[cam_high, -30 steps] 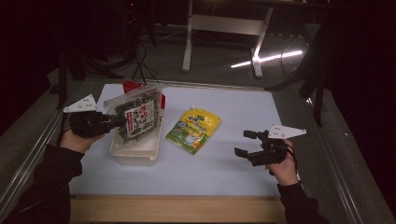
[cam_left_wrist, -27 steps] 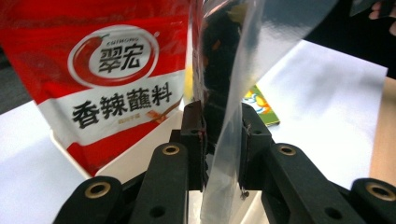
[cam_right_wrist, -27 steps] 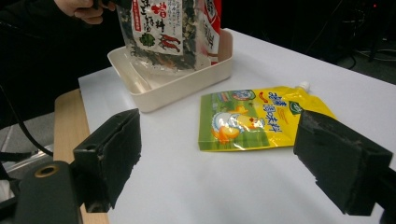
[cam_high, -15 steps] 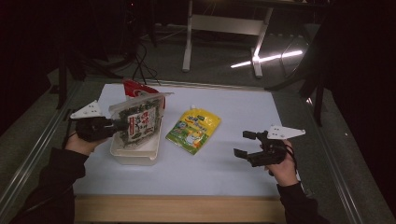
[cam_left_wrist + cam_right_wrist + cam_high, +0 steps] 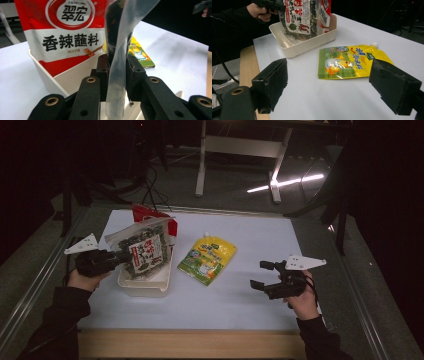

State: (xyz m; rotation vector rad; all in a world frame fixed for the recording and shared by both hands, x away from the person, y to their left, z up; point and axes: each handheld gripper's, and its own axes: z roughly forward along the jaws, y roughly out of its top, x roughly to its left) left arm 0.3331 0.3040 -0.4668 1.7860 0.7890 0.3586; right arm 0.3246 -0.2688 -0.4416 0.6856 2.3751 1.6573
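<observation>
From above, the left hand-held gripper (image 5: 119,258) sits at the left side of the table (image 5: 240,300), clamped on the edge of a clear seaweed pouch (image 5: 142,251) with a red and white label. The pouch stands tilted over a white bin (image 5: 146,287), its lower end down inside. A red and white sauce bag (image 5: 165,222) stands at the bin's far end. Just right of the bin a yellow spout pouch (image 5: 207,259) lies flat. Well to the right, the right hand-held gripper (image 5: 261,275) hovers above the table with its jaws apart and nothing between them.

Along the left hand-held gripper (image 5: 117,72), both black pads press on the pouch's clear edge strip (image 5: 117,75). Behind it the sauce bag (image 5: 67,32) stands in the white bin (image 5: 72,78), and a corner of the yellow pouch (image 5: 140,56) shows on the table beyond.

From the right hand-held gripper (image 5: 329,85), the wide-spread jaws frame the yellow pouch (image 5: 349,62) lying flat. On the far side, the seaweed pouch (image 5: 299,20) hangs into the bin (image 5: 312,41), gripped by the other hand-held gripper (image 5: 277,6).
</observation>
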